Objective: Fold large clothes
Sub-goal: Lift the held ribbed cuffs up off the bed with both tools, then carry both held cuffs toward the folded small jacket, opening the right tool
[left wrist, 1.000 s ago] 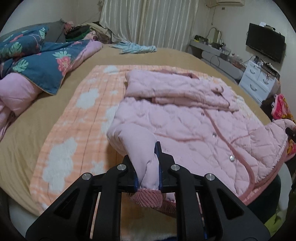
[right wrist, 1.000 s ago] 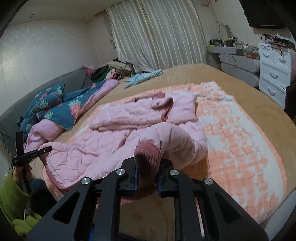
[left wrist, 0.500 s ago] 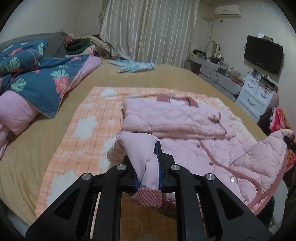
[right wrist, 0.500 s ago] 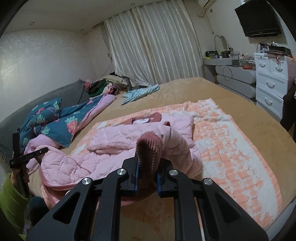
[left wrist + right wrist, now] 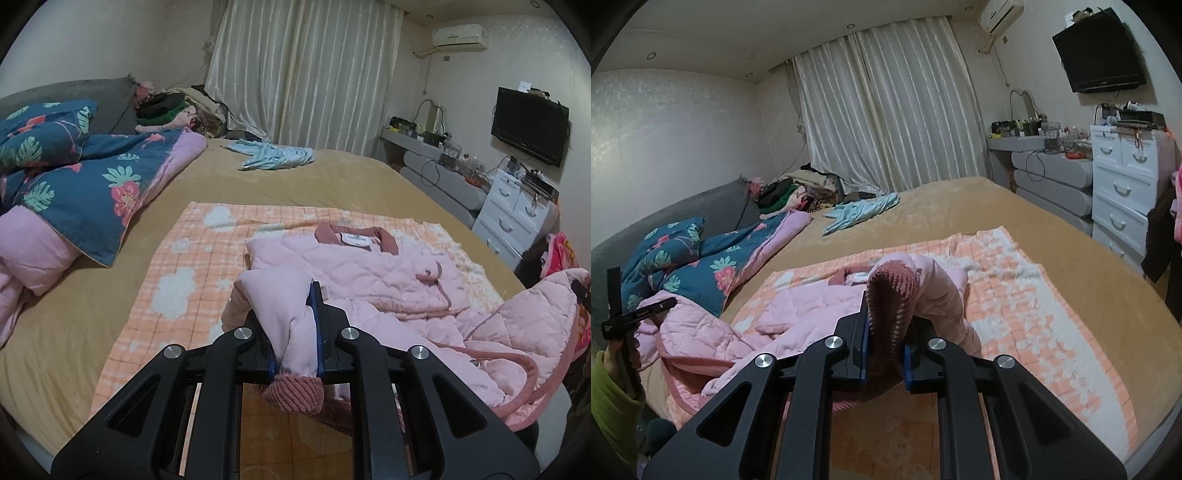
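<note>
On a bed (image 5: 303, 184), a pink quilted jacket (image 5: 354, 269) lies on an orange checked blanket (image 5: 192, 266), its hem lifted clear. The left gripper (image 5: 295, 332) is clamped on one jacket corner, the right gripper (image 5: 884, 332) on another by its ribbed trim. A floral quilt (image 5: 81, 184) lies beside the blanket.

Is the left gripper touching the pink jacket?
Touching. The left wrist view shows the left gripper with its jaws pinched shut on the pink jacket.
</note>
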The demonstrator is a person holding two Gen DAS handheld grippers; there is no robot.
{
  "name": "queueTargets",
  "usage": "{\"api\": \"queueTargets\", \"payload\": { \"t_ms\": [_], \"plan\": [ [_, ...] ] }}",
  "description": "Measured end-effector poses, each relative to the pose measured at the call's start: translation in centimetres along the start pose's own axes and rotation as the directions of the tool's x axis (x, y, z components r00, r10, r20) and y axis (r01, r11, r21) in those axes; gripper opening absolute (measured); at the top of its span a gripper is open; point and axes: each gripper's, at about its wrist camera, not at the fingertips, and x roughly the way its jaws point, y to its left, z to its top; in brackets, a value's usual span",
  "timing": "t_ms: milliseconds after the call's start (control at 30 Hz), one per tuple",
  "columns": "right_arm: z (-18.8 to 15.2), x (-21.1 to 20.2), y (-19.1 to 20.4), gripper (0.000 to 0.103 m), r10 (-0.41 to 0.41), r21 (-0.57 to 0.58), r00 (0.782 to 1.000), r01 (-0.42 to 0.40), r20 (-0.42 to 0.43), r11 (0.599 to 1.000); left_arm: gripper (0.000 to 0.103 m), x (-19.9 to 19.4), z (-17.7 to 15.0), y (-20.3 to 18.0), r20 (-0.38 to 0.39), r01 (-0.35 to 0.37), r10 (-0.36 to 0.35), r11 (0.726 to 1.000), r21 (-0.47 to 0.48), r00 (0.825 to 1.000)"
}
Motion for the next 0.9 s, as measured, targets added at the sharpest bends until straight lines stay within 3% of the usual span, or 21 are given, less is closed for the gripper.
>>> {"api": "queueTargets", "payload": {
  "t_ms": [400,900],
  "plan": [
    [2.7,1.8,-0.2,0.012,-0.011,0.013,1.0,0.01,0.019,1.0,0.007,1.7,2.8,0.1,0.027,-0.018,0.018,1.0,-0.017,0.999],
    [3.6,6.5,-1.0,0.012,-0.063,0.027,0.997,0.064,-0.035,0.998,0.008,6.0,3.8,-0.3,0.011,-0.083,0.083,0.996,0.018,0.996]
  ]
}}
